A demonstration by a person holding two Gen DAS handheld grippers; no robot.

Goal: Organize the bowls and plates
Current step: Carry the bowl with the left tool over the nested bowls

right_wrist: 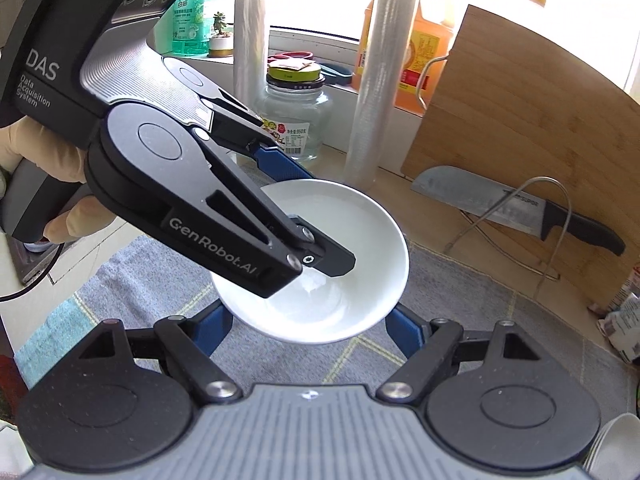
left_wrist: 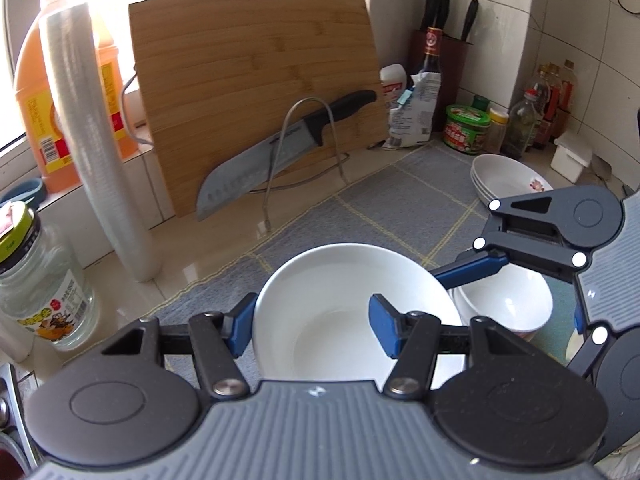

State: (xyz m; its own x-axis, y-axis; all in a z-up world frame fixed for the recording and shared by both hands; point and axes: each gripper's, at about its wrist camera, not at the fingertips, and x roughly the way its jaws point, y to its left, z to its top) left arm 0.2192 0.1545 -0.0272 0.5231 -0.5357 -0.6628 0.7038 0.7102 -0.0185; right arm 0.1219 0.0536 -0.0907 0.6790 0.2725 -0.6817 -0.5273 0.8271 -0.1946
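Note:
A plain white bowl (left_wrist: 340, 300) hangs above the grey checked mat (left_wrist: 400, 200). My left gripper (left_wrist: 312, 330) is shut on its wall, one blue finger outside the left rim and the other inside. The right wrist view shows the same bowl (right_wrist: 352, 240), with the left gripper (right_wrist: 324, 218) coming in from the upper left. My right gripper (right_wrist: 312, 326) has a finger on each side of the bowl's underside and holds it. The rim hides its pads. From the left wrist, one of the right gripper's fingers (left_wrist: 472, 268) reaches the bowl's right edge.
A stack of white bowls (left_wrist: 504, 300) stands right of the held bowl and shows as bowls (right_wrist: 612, 440). Shallow dishes (left_wrist: 504, 180) sit farther back. A cutting board (left_wrist: 256, 80) with a knife (left_wrist: 280, 148), a film roll (left_wrist: 96, 140) and a jar (left_wrist: 40, 280) line the back and left.

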